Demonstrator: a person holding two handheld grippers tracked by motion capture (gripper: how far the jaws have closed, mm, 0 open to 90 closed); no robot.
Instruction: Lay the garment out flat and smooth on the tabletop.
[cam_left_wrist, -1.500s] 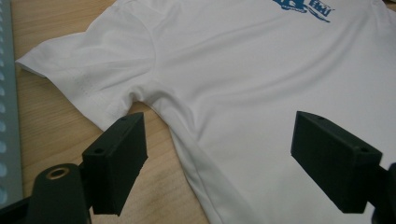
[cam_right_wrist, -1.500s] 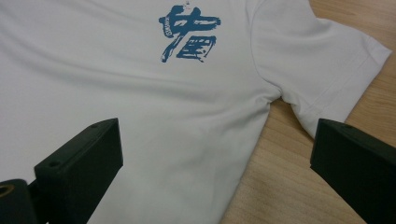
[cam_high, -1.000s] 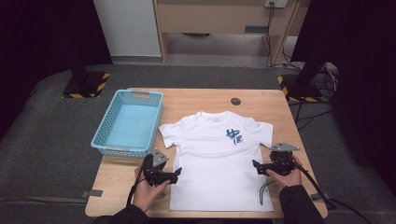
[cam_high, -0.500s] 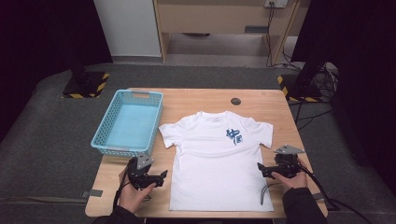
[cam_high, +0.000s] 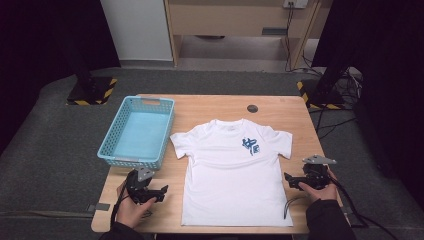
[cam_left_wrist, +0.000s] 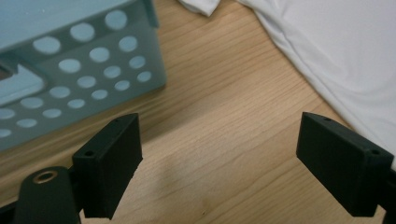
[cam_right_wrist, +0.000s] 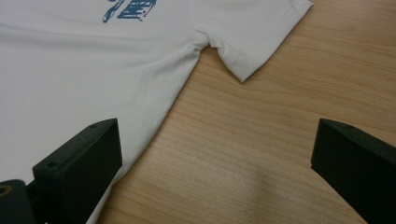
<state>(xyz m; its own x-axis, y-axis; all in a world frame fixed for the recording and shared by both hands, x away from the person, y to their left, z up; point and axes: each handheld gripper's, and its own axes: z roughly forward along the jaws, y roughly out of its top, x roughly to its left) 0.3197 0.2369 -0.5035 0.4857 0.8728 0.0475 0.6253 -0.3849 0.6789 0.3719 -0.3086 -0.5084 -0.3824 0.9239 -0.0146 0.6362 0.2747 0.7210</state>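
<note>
Between my two hand-held grippers lies the shirt, spread flat and face up on the bench, collar pointing away from me and a blue print on its chest.

I hold the left hand-held gripper just off the shirt's lower left side, not touching the cloth. Its jaws stand wide apart over bare wood. Through its own camera I see the shirt's edge running ahead and to the right of the right jaw, close but apart from it, and the tip of a sleeve farther ahead. Ahead and to the left of this gripper sits the basket, a light blue one with round holes in its wall; it is near the left jaw, with a strip of wood between them.

I hold the right hand-held gripper just off the shirt's right side, low down near the hem. Its jaws are also wide open and grip nothing. In its own view the left jaw hangs over the shirt's side edge, though I cannot tell whether it touches the cloth; the right jaw is over bare wood. The sleeve lies ahead, between the two jaws, and the print shows farther ahead on the left.

Beyond the collar, well away from both grippers, a small dark disc lies on the wood.
</note>
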